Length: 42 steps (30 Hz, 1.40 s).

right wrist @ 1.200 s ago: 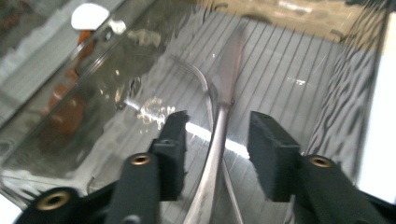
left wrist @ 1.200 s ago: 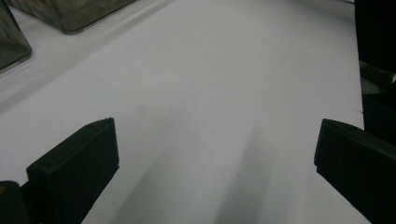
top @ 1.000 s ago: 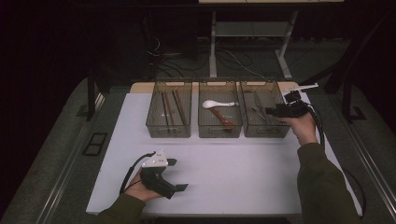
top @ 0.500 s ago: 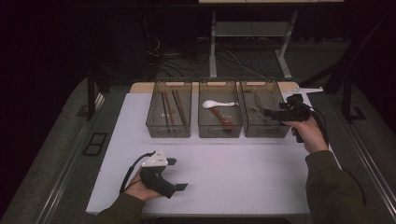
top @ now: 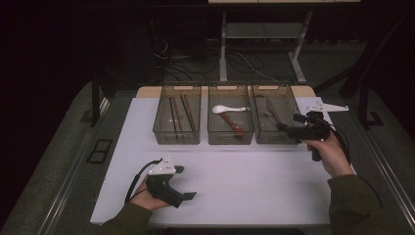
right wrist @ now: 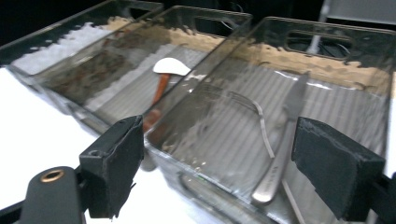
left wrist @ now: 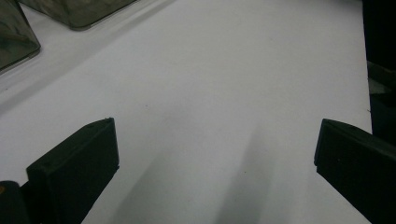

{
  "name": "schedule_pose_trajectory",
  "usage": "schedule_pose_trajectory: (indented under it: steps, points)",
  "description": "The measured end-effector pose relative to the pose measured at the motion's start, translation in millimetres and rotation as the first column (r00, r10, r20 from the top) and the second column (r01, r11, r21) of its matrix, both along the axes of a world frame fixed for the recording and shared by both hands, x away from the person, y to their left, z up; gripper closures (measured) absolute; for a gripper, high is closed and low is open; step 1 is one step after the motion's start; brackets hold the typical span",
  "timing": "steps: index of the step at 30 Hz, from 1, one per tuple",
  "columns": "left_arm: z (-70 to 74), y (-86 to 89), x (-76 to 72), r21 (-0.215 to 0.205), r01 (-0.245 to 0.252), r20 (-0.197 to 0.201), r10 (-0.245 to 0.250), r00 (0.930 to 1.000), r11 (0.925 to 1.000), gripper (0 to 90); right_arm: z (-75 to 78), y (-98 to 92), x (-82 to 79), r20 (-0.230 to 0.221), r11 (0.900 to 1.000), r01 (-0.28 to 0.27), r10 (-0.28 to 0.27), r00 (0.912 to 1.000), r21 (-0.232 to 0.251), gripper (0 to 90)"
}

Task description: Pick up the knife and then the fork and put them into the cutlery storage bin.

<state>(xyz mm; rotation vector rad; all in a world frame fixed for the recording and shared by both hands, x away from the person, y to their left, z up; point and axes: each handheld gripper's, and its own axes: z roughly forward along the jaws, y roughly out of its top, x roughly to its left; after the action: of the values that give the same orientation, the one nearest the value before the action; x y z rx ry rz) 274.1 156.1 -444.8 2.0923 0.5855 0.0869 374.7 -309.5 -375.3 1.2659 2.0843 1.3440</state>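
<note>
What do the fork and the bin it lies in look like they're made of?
The fork looks like polished metal, likely stainless steel: silvery grey with bright glints along the handle. Its bin looks like smoky clear plastic: the ribbed floor and table show through its glossy walls.

Dim room, white table (top: 244,181) lit from above; soft shadows, bins (right wrist: 261,116) perhaps slightly blurred.

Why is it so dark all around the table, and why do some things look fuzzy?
High view: light falls on the white table, while the floor and room behind stay nearly black. Left gripper view: soft grey shadows stretch from the open jaws across the table top. Right gripper view: the near jaws and the far bins look blurred, the clear bin walls show pale glare, and the fork is fairly sharp.
</note>
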Motion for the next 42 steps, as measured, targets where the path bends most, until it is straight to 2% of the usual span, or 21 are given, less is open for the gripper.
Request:
schedule_pose_trajectory:
  steps: [3, 8, 12, 16, 21, 25, 28, 31, 36, 42]
  points:
    - [0.1, 0.7, -0.3, -0.001, -0.008, 0.001, 0.008, 1.0000, 1.0000, 0.0, -3.9, 2.4, -9.9, 0.014, 1.000, -0.012, 0.012, 0.9998, -0.002, 17.3]
    - [0.0, 2.1, -0.6, -0.001, -0.008, 0.003, 0.008, 1.0000, 1.0000, 0.0, -12.9, 7.1, -25.3, 0.016, 0.999, -0.020, 0.021, 0.9996, -0.035, 17.2]
    - [-0.4, 1.6, -0.5, -0.003, -0.009, 0.003, 0.009, 1.0000, 1.0000, 0.0, -19.3, 6.5, -39.4, 0.031, 0.999, -0.031, 0.031, 0.9990, -0.021, 17.3]
    - [0.1, 1.6, -1.4, -0.004, -0.009, 0.006, 0.009, 0.9999, 1.0000, 0.0, -25.6, 6.4, -52.4, 0.039, 0.999, -0.038, 0.039, 0.9985, -0.026, 17.3]
    - [1.3, 1.9, -1.7, -0.003, -0.015, 0.014, 0.015, 0.9998, 0.9999, 0.0, -34.9, 8.7, -67.8, 0.028, 0.997, -0.077, 0.078, 0.9966, -0.019, 17.2]
    - [2.8, 0.9, -3.8, -0.001, -0.019, 0.026, 0.020, 0.9995, 0.9998, 0.0, -42.8, 12.6, -79.5, 0.024, 0.991, -0.124, 0.125, 0.9919, -0.056, 17.3]
    - [2.8, 1.2, -3.7, -0.002, -0.024, 0.026, 0.024, 0.9994, 0.9997, 0.0, -48.0, 13.9, -87.2, 0.033, 0.986, -0.159, 0.161, 0.9864, -0.051, 17.3]
    - [2.8, 1.9, -3.2, 0.000, -0.025, 0.028, 0.025, 0.9993, 0.9997, 0.0, -51.8, 13.8, -92.9, 0.013, 0.981, -0.183, 0.184, 0.9828, -0.056, 17.3]
    - [3.0, 2.1, -3.1, -0.003, -0.027, 0.028, 0.027, 0.9992, 0.9996, 0.0, -57.8, 13.7, -102.6, -0.003, 0.978, -0.206, 0.206, 0.9786, -0.039, 17.3]
    - [3.2, 2.3, -3.0, -0.004, -0.030, 0.029, 0.030, 0.9991, 0.9995, 0.0, -64.3, 15.8, -114.2, -0.012, 0.972, -0.229, 0.228, 0.9735, -0.046, 17.3]
